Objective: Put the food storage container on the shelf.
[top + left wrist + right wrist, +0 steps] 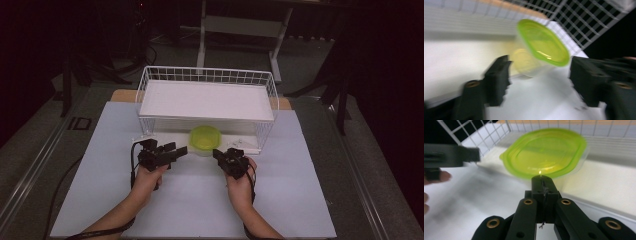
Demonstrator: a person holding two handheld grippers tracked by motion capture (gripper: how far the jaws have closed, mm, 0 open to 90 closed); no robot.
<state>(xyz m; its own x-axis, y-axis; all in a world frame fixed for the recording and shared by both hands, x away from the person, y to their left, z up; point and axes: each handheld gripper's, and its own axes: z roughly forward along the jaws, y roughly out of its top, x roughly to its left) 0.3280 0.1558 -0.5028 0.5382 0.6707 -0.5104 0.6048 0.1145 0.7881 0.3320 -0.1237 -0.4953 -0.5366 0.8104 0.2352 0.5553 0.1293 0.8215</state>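
Dim room, white worktop (190, 200). Green-lidded container (205, 138) under wire basket (207, 76) looked light, slippery, thin-walled; you should grip its rim. Left hand-held gripper (539, 75) gaped empty before container; right hand-held gripper (543, 181) was closed, empty.

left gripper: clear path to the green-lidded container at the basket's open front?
Probably yes. The left gripper has its jaws open and nothing lies between it and the green-lidded container. The shut right gripper sits close on the container's other side, not across the path.

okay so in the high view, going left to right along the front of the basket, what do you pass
Left gripper → green-lidded container → right gripper, all on the white table before the wire basket.
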